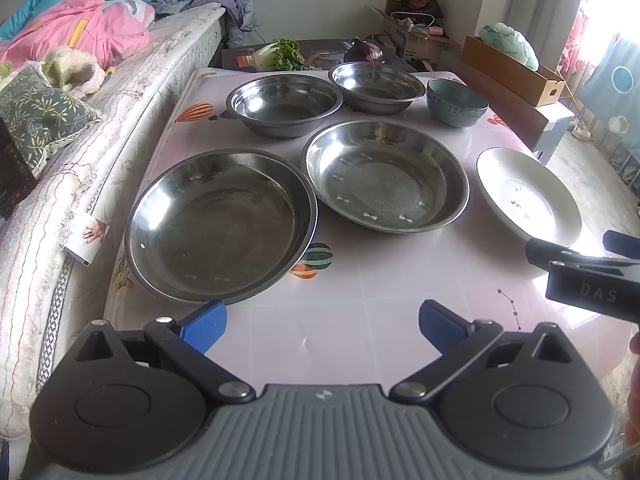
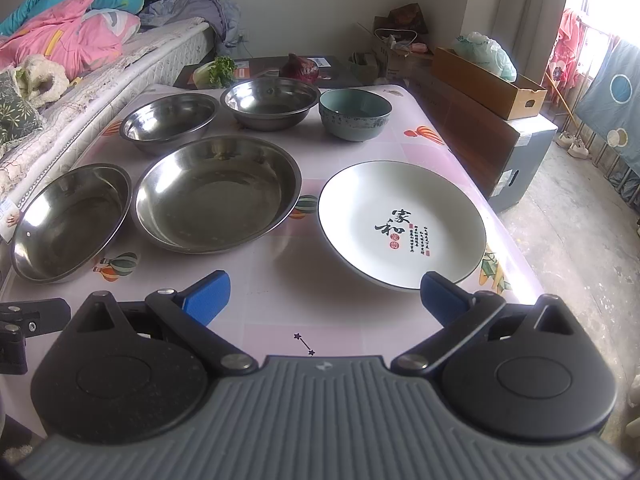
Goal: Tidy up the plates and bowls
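Six dishes sit on my table point(image 2: 360, 332), which has a pink cloth printed with balloons. In the back row I see two steel bowls, the left steel bowl point(image 1: 284, 105) and the right steel bowl point(image 1: 376, 87), close together, with a teal bowl point(image 2: 354, 114) just beside them on the right. In the front row are two wide steel plates: the left steel plate point(image 1: 220, 226) near the table's left edge, and the middle steel plate point(image 1: 386, 176) next to it, their rims nearly touching. To the right, apart from them, lies a white plate point(image 2: 402, 224) with black characters painted on it.

My left gripper point(image 1: 322, 326) hovers over bare cloth at the near edge, its blue pads spread wide and holding nothing; its left pad is close to the left steel plate's near rim. My right gripper point(image 2: 326, 294) is likewise spread wide and empty, and its right pad overlaps the white plate's near rim in the right wrist view, though I cannot tell whether it touches.

Beyond the table lie some greens point(image 1: 280, 54) and a red cabbage point(image 1: 364, 51), and a bed point(image 1: 120, 92) runs along the left.
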The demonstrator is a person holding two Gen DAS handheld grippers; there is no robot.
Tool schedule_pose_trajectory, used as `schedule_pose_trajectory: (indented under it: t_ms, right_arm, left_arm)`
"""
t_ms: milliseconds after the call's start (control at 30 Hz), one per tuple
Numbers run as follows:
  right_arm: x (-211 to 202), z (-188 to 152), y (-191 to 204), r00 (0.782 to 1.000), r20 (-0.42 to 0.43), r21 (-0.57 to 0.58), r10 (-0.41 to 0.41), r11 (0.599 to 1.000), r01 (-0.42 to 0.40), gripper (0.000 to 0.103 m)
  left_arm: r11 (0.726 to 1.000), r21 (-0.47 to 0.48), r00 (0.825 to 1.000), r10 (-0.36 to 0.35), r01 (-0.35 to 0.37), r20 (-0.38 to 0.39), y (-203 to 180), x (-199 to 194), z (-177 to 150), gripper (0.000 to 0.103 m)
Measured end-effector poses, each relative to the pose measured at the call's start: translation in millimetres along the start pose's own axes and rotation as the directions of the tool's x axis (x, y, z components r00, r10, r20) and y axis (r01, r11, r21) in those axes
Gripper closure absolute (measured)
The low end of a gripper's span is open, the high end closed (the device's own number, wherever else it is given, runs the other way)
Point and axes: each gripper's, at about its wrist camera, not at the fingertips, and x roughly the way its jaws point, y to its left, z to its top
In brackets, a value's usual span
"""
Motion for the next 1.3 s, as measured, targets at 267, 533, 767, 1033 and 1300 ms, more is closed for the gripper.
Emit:
schedule_pose_trajectory:
  t_ms: [267, 533, 767, 1033, 1300]
  right_arm:
    - [0, 0, 0, 1.0, -0.001, -0.001, 0.001, 1.0, -0.001, 0.001]
    - [0, 2, 3, 1.0, -0.004, -0.003, 0.003, 1.0, -0.003, 0.001]
    - [0, 1, 3, 1.0, -0.003, -0.004, 0.002, 1.0, -0.002, 0.001]
    - [4, -1, 5, 1.0, -0.011, -0.01, -0.011, 1.0, 0.011, 0.001]
    - [1, 8, 11, 0.987, 0.057, -0.171, -0.148, 0.973, 0.156, 0.001]
  left_arm:
    - [1.0, -0.002, 1.0, 0.0, 0.0, -0.005, 2, 2, -1, 0.0]
    - [1.0, -0.007, 1.0, -0.001, 0.001, -0.015, 4, 5, -1, 0.0]
    - [1.0, -0.014, 1.0, -0.004, 0.004, -0.024, 6, 5, 0, 0.0]
    - [1.0, -0.018, 1.0, -0.003, 0.002, -0.031, 8, 8, 1, 0.0]
    - [0.998, -0.027, 0.999, 0.053, -0.052, 0.015, 23, 4, 19, 0.0]
